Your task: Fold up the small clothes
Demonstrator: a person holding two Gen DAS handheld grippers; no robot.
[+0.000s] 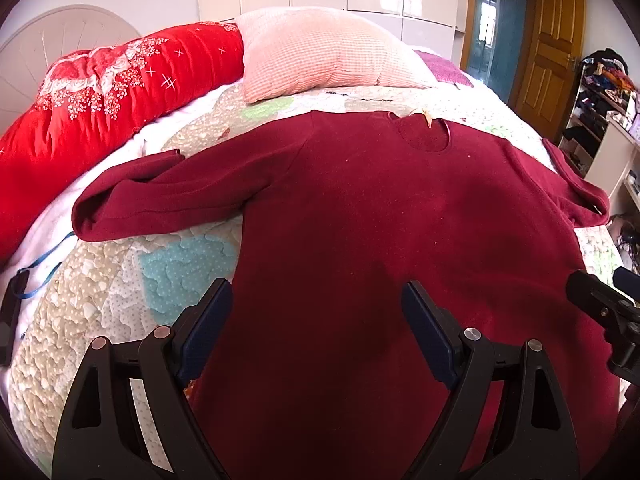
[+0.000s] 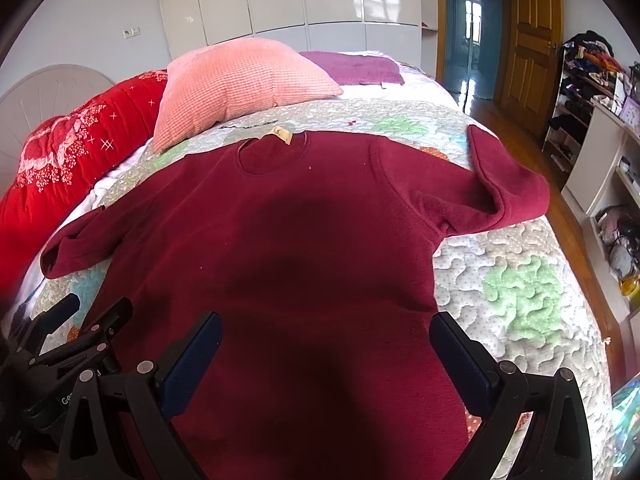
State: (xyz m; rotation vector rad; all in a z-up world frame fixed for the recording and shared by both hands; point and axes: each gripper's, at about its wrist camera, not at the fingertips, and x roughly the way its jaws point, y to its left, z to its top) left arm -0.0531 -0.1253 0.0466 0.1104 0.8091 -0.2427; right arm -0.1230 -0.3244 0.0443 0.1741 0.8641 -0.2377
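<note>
Bed point(image 1: 120, 312): 1, covered by a patchwork quilt, bearing everything below.

Sweater point(image 1: 380, 220): 1, dark red, long-sleeved, lying flat on the quilt, neckline with a tan label at the far side, hem toward both grippers. 2 sleeves: the left sleeve point(image 1: 160, 200) lies out to the side with its cuff turned back on itself; the right sleeve point(image 2: 500, 196) is bent at the elbow, cuff pointing away toward the far edge.

Red duvet point(image 1: 100, 92): 1, bunched along the headboard side. Pink pillow point(image 2: 236, 88): 1, just beyond the neckline. Purple cloth point(image 2: 356, 66): 1, behind the pillow, well apart from the sweater.

Left gripper point(image 1: 316, 312): fingers spread wide, empty, hovering over the lower left of the sweater body. Right gripper point(image 2: 326, 344): fingers spread wide, empty, over the lower right of the body.

Assessment: folding not yet begun; both sleeves remain out. Recommended practice: straighten each doubled sleeve first, pinch only 1 layer at the cuff, carry it across the chest without dragging the body, then take both hem corners together and lift evenly toward the neckline. Risk: fleece-like fabric may cling and pull wrinkles.
</note>
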